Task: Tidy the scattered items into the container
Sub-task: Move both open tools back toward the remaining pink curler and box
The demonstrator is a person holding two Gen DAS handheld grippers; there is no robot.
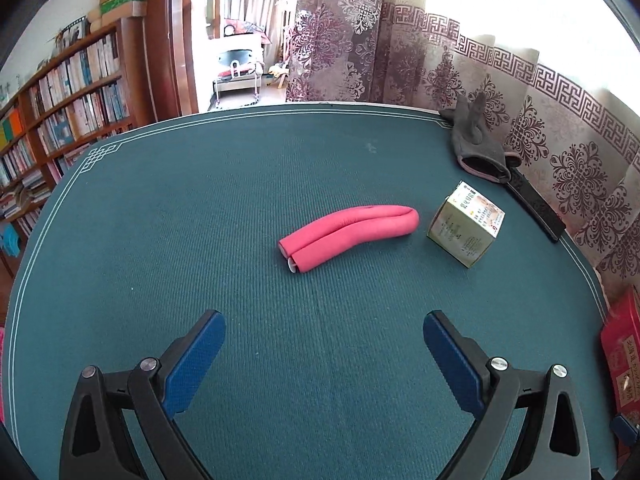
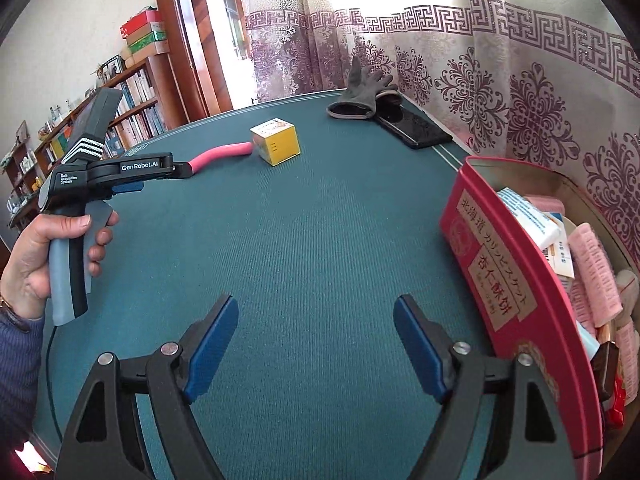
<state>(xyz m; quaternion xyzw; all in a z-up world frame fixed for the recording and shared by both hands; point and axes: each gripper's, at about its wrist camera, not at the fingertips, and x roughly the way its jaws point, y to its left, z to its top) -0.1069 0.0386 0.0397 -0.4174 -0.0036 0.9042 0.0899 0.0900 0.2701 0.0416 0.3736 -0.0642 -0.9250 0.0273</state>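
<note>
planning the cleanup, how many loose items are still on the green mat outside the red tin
4: pink foam roller mid-mat, small box beside it, grey glove and black phone at the far edge.

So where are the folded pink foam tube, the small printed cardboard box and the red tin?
Folded pink foam tube (image 1: 352,232), left wrist view, middle of its length.
Small printed cardboard box (image 2: 276,140), right wrist view, its yellow front face.
Red tin (image 2: 492,272), right wrist view, its labelled outer wall.
</note>
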